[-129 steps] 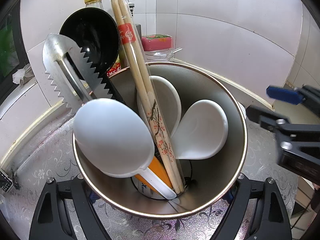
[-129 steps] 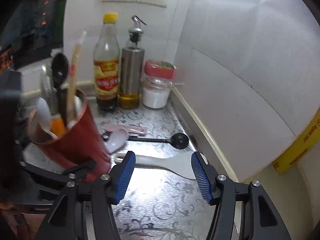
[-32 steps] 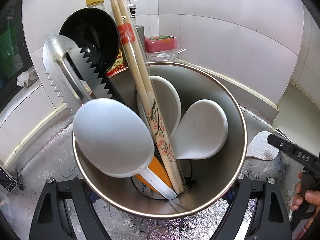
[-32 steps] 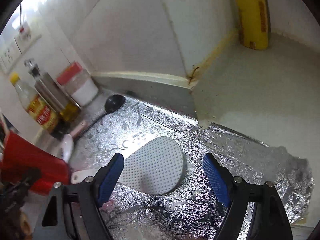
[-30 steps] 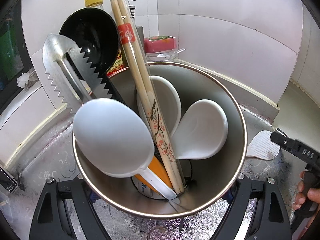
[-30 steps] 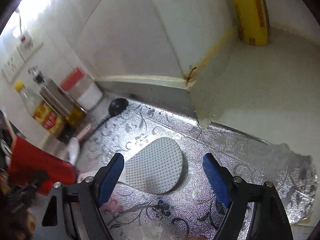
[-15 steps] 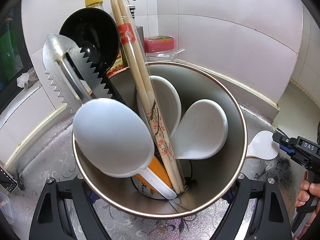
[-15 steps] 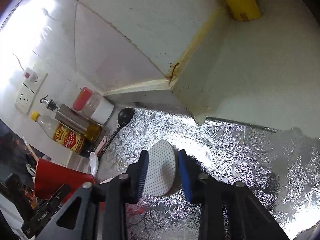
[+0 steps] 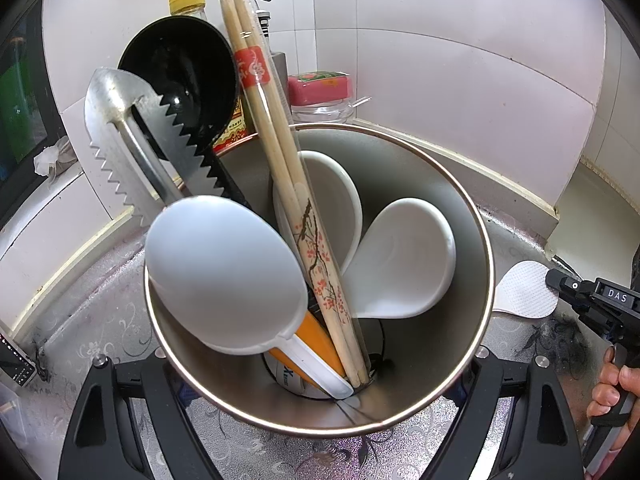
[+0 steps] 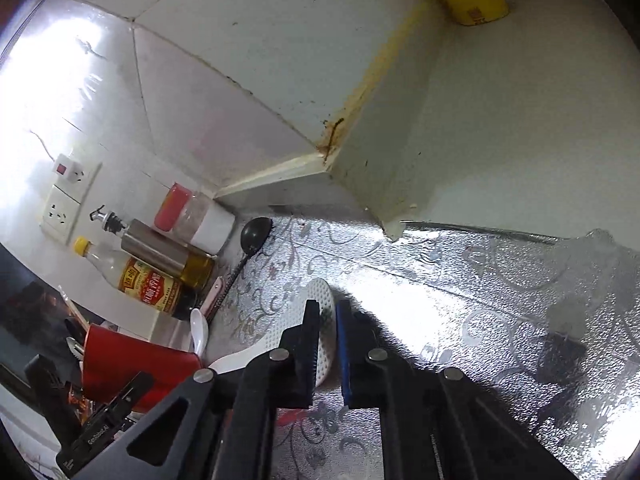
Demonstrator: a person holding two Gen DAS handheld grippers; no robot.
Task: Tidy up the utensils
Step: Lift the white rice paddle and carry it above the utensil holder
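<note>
Right tool (image 10: 328, 344) clamped on the white dimpled plastic rice paddle (image 10: 320, 316), just beside the red metal utensil cup (image 10: 132, 364). Left tool (image 9: 320, 364) gripping that cup's sides.

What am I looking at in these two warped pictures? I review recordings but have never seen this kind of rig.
No robot here: a person holds a two-finger gripper in each hand, and a fisheye camera on each one looks along its fingers.

The left camera looks down into a metal-lined utensil holder, red outside, which the left gripper clamps by its sides. In it stand wrapped chopsticks, white spoons, a black ladle and a toothed metal tool.

The right camera shows the right gripper shut on the edge of a white dimpled rice paddle on the foil-covered counter. A black spoon, a small white spoon and three bottles lie or stand farther back.
</note>
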